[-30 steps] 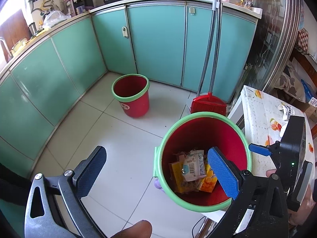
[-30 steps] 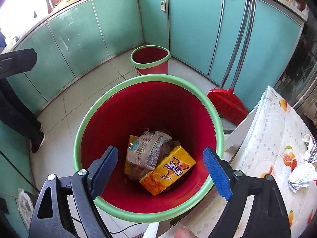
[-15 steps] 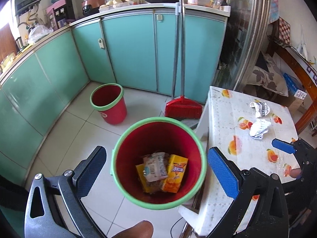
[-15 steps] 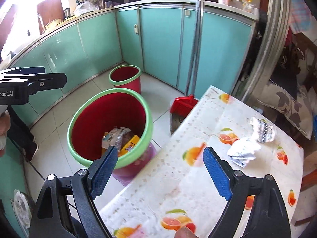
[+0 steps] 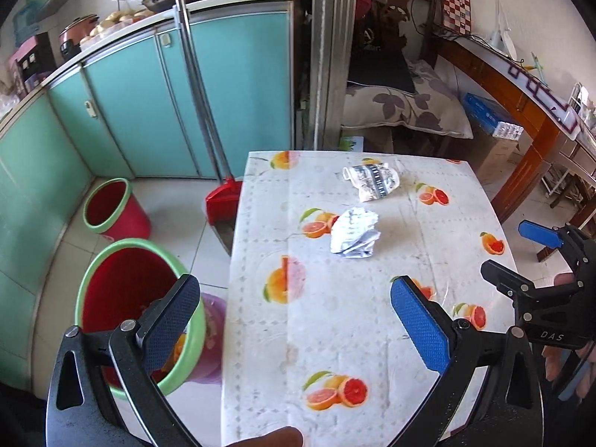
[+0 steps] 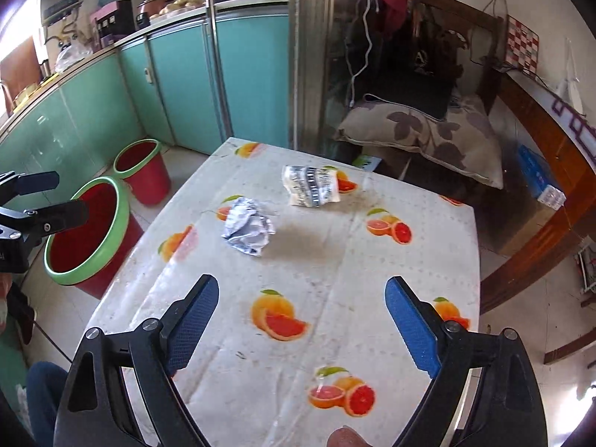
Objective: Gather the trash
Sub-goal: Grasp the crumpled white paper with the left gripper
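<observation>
Small bin (image 5: 111,212) stands on the floor by the cabinets. Large bin (image 5: 108,264), red with a green rim, stands just beside the table's (image 5: 335,335) left edge; its contents are mostly hidden. Left gripper (image 5: 294,320) hovers over the table's near left part, jaws wide apart, holding nothing. Crumpled paper (image 6: 247,225) lies mid-table. Printed wrapper (image 6: 311,186) lies beyond it, near the far edge, apart from the paper. Right gripper (image 6: 301,320) hovers over the near table, jaws wide apart, holding nothing.
</observation>
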`<state>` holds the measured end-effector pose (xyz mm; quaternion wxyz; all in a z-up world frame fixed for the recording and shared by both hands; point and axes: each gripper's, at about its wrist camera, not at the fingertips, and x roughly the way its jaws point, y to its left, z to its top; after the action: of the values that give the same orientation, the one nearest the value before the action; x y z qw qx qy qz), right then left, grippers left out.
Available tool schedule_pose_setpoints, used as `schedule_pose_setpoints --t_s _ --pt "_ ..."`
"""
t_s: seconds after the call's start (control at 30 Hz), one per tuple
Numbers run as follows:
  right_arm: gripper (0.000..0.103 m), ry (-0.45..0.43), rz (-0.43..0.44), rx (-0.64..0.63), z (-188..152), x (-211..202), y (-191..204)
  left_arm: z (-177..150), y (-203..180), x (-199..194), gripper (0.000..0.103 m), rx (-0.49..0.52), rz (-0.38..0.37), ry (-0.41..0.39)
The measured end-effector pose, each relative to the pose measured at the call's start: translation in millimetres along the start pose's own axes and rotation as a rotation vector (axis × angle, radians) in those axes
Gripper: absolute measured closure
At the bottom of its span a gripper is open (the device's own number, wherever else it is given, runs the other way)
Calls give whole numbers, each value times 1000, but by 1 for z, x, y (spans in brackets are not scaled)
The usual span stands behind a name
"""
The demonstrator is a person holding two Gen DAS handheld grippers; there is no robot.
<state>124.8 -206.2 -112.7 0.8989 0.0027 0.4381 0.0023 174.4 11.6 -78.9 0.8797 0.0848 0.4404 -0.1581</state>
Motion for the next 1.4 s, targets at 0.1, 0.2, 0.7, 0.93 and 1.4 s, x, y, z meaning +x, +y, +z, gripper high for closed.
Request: schedule_pose_setpoints --t_s 0.1,0.2,0.7,0.93,1.4 --pt "11 0 -10 23 0 -1 -29 9 -22 16 0 4 -8 16" --pt "11 2 -17 42 -1 1 -53 15 -39 32 0 6 -11 35" --pt "11 49 -34 98 13 59 -122 24 -78 147 0 -25 33 176" --pt "11 71 -10 101 24 96 -122 27 -75 186 0 -55 43 223" --pt "11 90 75 28 75 163 -69 26 -56 180 54 -26 83 196"
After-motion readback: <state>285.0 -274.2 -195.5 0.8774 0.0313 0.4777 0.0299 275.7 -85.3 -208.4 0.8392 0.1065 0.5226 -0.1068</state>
